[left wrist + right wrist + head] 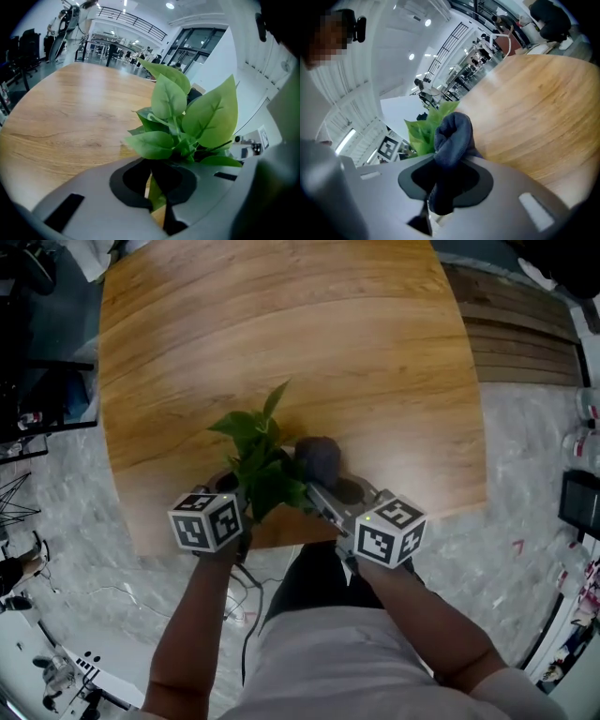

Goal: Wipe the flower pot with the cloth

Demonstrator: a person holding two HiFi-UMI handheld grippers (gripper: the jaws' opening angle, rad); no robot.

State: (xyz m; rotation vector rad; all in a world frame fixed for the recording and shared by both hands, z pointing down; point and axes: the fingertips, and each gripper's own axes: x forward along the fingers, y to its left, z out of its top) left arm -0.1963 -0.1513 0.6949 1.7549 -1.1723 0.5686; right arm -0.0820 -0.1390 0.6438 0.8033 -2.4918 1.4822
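A potted plant's green leaves (258, 460) rise at the near edge of the round wooden table (281, 334); leaves and grippers hide the pot itself. My left gripper (248, 493) reaches in from the left. In the left gripper view it (157, 197) is shut on a thin green leaf of the plant (187, 117). My right gripper (317, 486) comes in from the right, shut on a bunched dark blue-grey cloth (319, 460). The cloth (452, 136) sticks out past the right gripper (440, 187), touching the leaves (424, 126).
The table's front edge runs just under both grippers, with grey floor and a cable (246, 615) below. A slatted wooden bench (516, 324) stands at the right, bottles (586, 427) beyond it. Dark chairs and stands crowd the left side (37, 381).
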